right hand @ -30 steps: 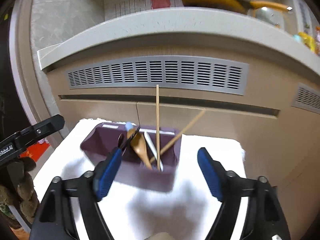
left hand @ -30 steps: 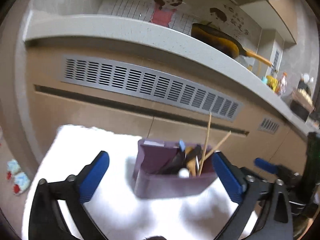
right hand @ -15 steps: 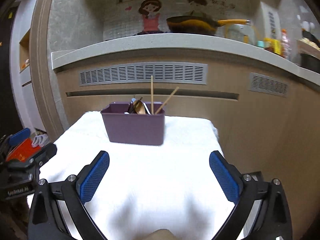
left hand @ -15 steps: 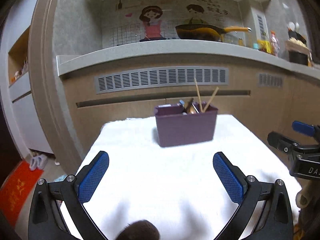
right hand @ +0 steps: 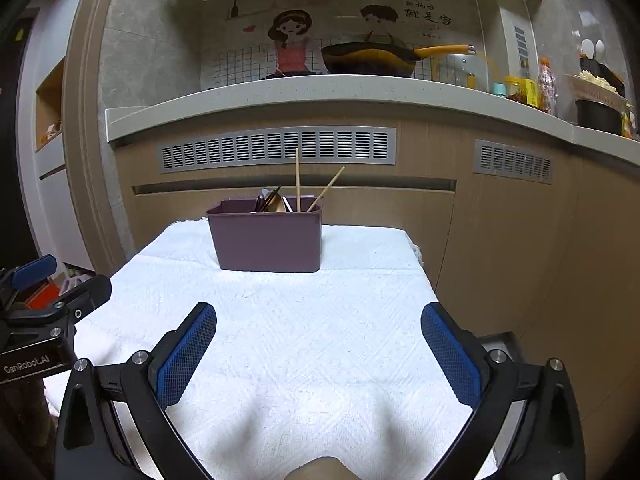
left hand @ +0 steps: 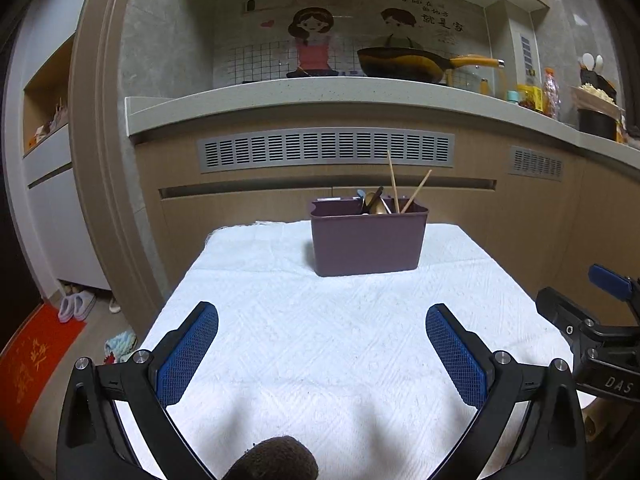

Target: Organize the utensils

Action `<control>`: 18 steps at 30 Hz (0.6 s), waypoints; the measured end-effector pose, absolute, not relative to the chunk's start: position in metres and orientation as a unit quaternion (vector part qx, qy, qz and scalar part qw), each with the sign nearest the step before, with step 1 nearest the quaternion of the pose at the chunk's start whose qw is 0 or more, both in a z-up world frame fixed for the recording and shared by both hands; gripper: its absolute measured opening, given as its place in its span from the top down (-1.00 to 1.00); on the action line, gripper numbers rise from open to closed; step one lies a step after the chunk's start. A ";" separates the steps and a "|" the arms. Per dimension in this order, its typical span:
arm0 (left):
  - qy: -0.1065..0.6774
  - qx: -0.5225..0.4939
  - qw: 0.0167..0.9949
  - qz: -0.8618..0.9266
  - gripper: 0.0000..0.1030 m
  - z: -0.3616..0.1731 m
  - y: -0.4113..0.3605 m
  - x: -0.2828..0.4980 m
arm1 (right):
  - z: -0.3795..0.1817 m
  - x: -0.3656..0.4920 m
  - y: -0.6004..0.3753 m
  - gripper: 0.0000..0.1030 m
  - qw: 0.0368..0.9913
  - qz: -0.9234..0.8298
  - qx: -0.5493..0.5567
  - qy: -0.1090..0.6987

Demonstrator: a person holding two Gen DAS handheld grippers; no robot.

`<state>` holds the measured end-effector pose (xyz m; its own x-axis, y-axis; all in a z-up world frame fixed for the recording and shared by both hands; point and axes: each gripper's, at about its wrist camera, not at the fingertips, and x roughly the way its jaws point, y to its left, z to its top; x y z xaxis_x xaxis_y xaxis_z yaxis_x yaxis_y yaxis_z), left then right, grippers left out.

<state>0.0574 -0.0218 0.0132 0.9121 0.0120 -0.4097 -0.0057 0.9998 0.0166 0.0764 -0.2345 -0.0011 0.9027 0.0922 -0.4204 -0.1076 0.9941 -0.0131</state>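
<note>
I held both tools back from the purple utensil caddy [left hand: 368, 242], which stood at the far end of the white cloth [left hand: 340, 340], chopsticks [left hand: 394, 184] and spoons [right hand: 276, 202] standing inside it. My left gripper [left hand: 322, 350] was spread wide and gripped nothing; my right gripper [right hand: 318, 350] was likewise spread and bare. A yellow-handled wok [left hand: 404, 64] sat on the counter [left hand: 320, 90] behind.

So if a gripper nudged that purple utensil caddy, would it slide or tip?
The purple caddy looks wide and low, so it would probably not tip. The textured white cloth likely grips it, perhaps bunching. The chopsticks lean loosely and may rattle.
</note>
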 end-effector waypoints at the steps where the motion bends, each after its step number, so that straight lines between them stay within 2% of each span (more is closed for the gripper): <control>1: 0.210 0.008 0.978 0.005 -1.00 0.013 -0.022 0.057 | -0.001 0.076 -0.234 -0.98 0.975 0.052 -0.019 0.215; 18: 0.215 0.012 0.977 0.001 -1.00 0.013 -0.024 0.058 | -0.003 0.074 -0.234 -0.98 0.974 0.055 -0.020 0.219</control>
